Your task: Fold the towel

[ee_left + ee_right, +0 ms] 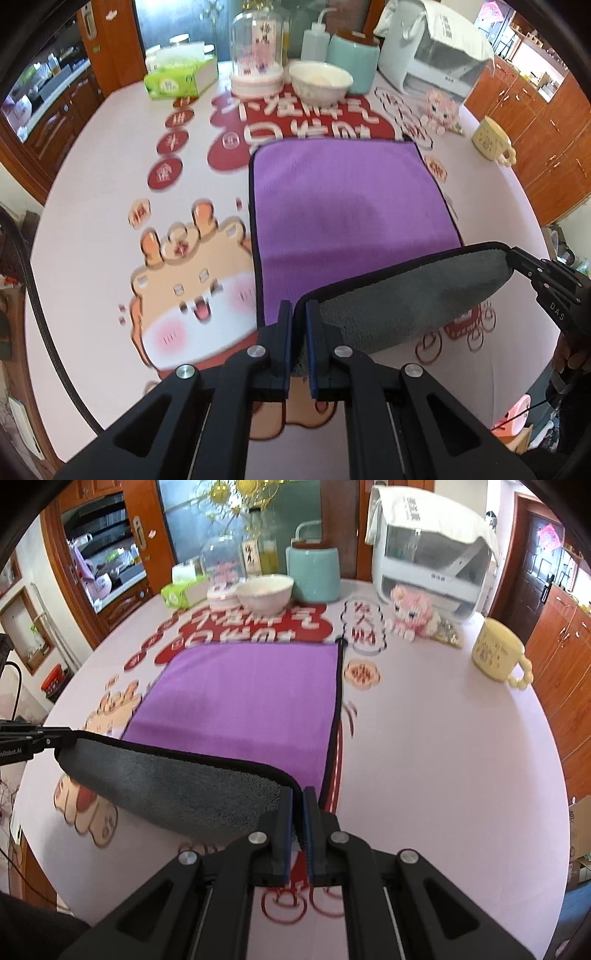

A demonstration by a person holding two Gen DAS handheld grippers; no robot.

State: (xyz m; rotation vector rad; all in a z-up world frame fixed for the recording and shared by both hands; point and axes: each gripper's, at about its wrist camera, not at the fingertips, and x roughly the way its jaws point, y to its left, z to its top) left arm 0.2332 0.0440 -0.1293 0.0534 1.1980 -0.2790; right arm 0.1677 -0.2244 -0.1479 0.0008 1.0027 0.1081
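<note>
A purple towel (343, 192) with a grey underside and black trim lies flat on the pink table; it also shows in the right wrist view (251, 698). Its near edge is lifted and curled over, grey side (406, 295) up. My left gripper (299, 314) is shut on the near left corner. My right gripper (298, 799) is shut on the near right corner, and shows at the right of the left wrist view (517, 258). The lifted edge (166, 775) hangs stretched between both grippers above the table.
A white bowl (320, 79), a teal canister (352, 61), a glass dome (256, 48), a green tissue box (177, 79) and a white appliance (432, 48) stand at the table's far side. A pink plush (410, 609) and yellow mug (498, 653) sit far right.
</note>
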